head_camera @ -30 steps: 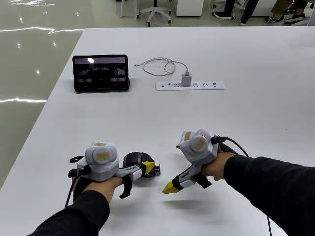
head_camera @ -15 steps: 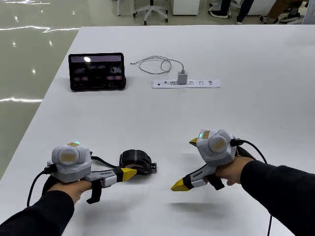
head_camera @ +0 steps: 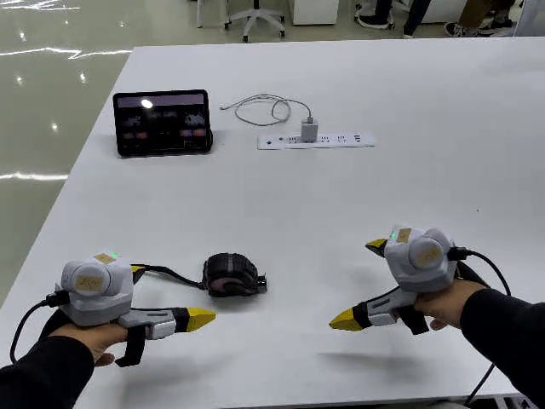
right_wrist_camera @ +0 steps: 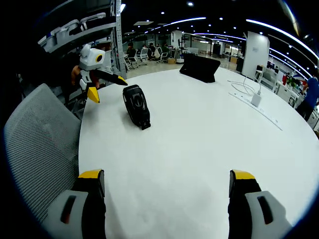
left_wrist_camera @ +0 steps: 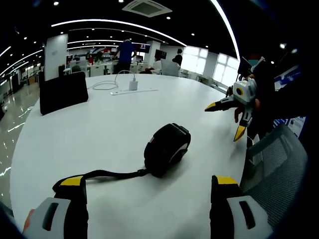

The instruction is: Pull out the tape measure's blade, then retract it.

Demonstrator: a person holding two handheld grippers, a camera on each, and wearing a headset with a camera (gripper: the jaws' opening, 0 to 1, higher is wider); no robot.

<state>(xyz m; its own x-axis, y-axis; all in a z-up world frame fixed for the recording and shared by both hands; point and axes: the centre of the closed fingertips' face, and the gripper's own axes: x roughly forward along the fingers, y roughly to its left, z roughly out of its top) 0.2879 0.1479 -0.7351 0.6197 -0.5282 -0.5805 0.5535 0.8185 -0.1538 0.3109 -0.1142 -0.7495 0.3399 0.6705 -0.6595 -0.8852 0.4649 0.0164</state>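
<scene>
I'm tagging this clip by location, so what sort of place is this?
Probably an open-plan office or lab: a large white worktable carries a white power strip and a propped black tablet, a wheeled office chair stands on the glossy floor beyond, and long ceiling light strips run overhead.

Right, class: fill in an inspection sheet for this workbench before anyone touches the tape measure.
Surface: white table, bare across the middle.
Job's things: black tape measure lying on the table, apart from both grippers; no blade seen drawn out; its strap trails left.
Clutter: tablet propped up; power strip with a charger plugged in.
Grippers: left hand-held gripper open, holding nothing; right hand-held gripper open, holding nothing.
Cables: white cable looped by the power strip; black lead from the right hand-held gripper.
Surroundings: glossy floor, mesh chair, people far off.
</scene>
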